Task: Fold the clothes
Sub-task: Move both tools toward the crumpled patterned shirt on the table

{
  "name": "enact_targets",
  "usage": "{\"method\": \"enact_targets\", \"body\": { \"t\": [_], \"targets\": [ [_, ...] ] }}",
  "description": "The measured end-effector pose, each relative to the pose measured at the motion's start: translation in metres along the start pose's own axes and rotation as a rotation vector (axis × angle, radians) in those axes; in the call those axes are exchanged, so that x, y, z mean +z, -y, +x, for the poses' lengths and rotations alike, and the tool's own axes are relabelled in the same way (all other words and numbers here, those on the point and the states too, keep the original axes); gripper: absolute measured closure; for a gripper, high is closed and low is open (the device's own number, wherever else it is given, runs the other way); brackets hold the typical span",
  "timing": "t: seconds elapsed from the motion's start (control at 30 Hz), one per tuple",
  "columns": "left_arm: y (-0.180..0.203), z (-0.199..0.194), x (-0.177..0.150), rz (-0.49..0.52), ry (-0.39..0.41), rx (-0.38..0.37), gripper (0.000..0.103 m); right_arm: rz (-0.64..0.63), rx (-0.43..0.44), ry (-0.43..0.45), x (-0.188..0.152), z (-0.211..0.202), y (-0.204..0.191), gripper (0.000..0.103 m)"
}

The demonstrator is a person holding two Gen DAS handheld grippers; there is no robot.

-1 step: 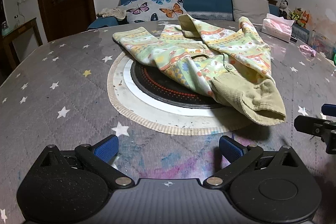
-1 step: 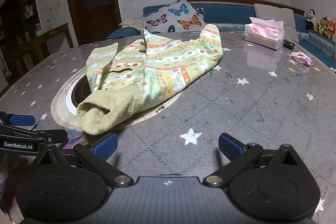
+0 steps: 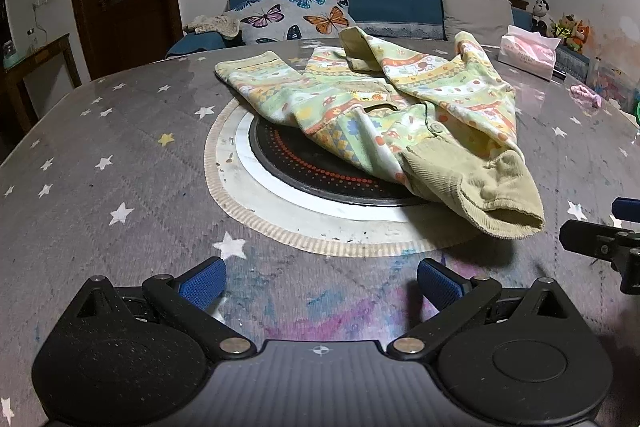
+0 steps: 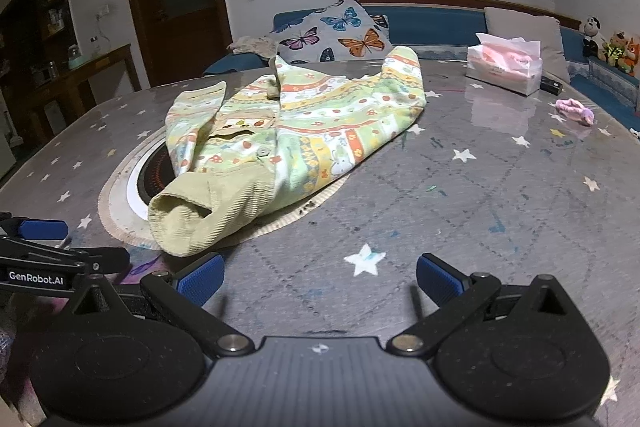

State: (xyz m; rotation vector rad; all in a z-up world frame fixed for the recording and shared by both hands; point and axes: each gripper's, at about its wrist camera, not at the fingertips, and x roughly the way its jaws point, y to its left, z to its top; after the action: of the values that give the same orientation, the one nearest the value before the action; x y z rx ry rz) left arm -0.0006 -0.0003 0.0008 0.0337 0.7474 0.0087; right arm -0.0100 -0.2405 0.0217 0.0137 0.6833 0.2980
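Starry table (image 3: 120, 167) — jacket (image 3: 400, 115) beyond tools

My left tool (image 3: 322, 285) hangs low and tilted downward, its two blue-padded fingers (image 3: 203, 283) spread as wide as they go, nothing between them; my right tool (image 4: 320, 283) sits the same way, fingers (image 4: 440, 283) fully apart and empty, pads gripping nothing; the two tools are side by side and near each other; from the left wrist view the right tool shows at about 3 o'clock, only one dark finger and a blue pad visible; from the right wrist view the left tool pokes in at 9 o'clock, its black linkage level.
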Motion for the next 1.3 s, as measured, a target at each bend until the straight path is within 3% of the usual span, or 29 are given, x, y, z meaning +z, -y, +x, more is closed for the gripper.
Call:
{"method": "enact_targets", "body": {
  "t": [1.3],
  "targets": [
    [0.007,0.004,0.002,0.014,-0.034,-0.021,0.000,0.014,0.020,-0.023,0.003,0.009,-0.006,0.000]
  ]
}}
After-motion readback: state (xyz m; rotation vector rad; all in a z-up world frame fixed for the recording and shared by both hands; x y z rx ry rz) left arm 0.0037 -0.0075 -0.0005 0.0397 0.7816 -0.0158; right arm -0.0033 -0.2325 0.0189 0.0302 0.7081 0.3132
